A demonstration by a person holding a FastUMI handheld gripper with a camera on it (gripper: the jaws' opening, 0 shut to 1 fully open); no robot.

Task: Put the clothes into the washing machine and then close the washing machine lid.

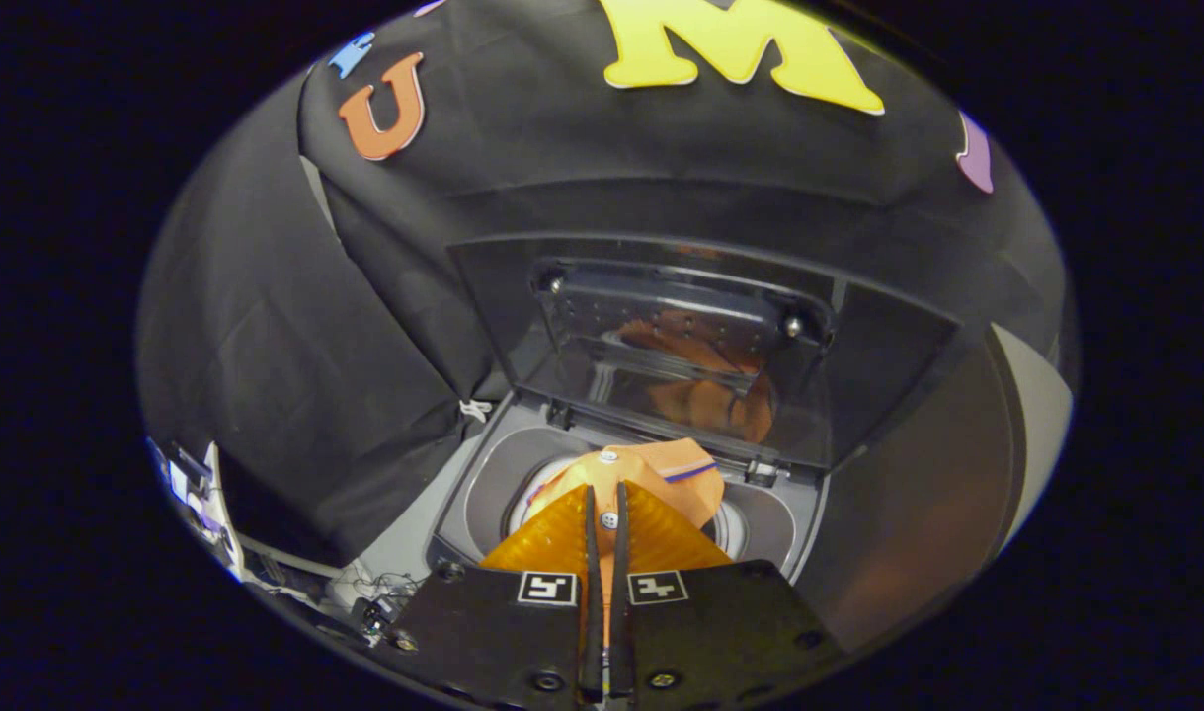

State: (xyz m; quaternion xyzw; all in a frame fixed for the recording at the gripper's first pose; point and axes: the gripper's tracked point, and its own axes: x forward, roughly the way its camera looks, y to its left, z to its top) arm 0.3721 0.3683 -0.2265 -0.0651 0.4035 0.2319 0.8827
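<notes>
Orange cloth (651, 472) is pinched between my gripper (606, 494) fingers, which are nearly together, and hangs over the washing machine (483, 474) drum mouth; I judge loading half done; release remains, and the raised lid (700, 346) needs closing.

You see black cloth wall (266, 326) hanging in soft folds all around, creased and draped (dim overall, light falling from above). Low to one side sits a tangle of cables (369, 592) on a pale surface. A pale grey panel (1041, 434) edges the opposite side.
</notes>
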